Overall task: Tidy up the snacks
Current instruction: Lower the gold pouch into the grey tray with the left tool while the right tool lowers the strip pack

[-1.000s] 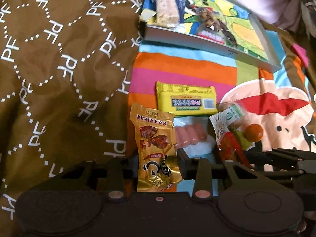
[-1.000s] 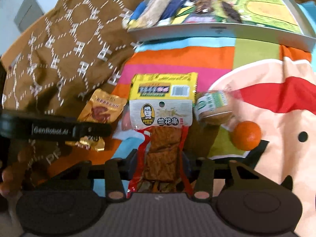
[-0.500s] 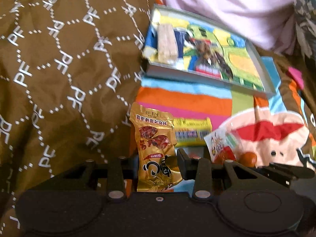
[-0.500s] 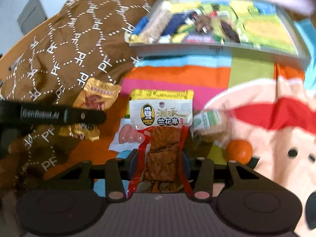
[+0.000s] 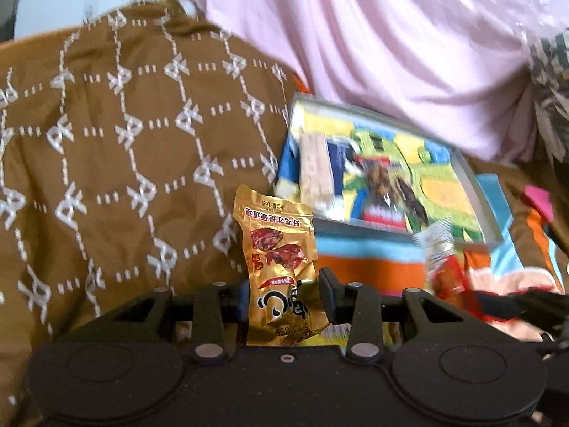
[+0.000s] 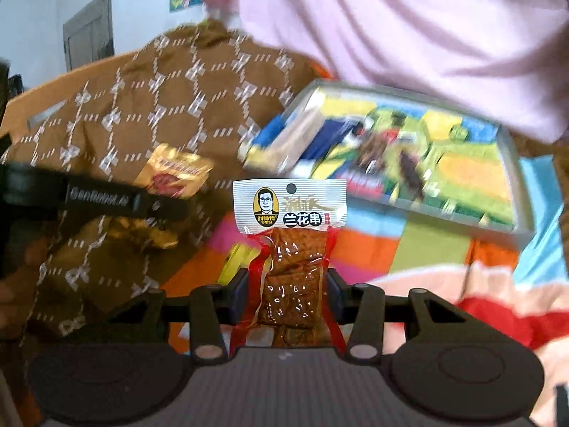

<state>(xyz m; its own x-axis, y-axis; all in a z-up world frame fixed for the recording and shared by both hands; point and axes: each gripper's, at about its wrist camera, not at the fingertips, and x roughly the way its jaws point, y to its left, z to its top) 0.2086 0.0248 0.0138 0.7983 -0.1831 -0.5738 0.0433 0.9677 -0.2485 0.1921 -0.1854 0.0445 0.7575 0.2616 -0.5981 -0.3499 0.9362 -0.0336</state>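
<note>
My left gripper (image 5: pixel 282 299) is shut on a gold snack packet (image 5: pixel 279 256), which stands upright between its jaws, lifted off the bedding. My right gripper (image 6: pixel 286 295) is shut on a clear packet of brown tofu skewers with a white label (image 6: pixel 290 245), also held up. The shallow tray (image 5: pixel 478 192) with a cartoon lining lies beyond both, holding a pale bar (image 5: pixel 314 167) and a dark snack (image 5: pixel 391 185). In the right wrist view the left gripper and its gold packet (image 6: pixel 174 174) appear at the left, and the tray (image 6: pixel 517 170) at the upper right.
A brown patterned quilt (image 5: pixel 124 163) bulges at the left. A striped cartoon sheet (image 6: pixel 373 249) covers the bed under the grippers. Pink fabric (image 5: pixel 391 42) hangs behind the tray. A yellow packet (image 6: pixel 234 259) lies on the sheet below.
Both grippers have risen with their packets and tilted upward, so the tray sits lower in view and the pink fabric and wall show. The snacks left on the sheet have dropped mostly out of sight.
</note>
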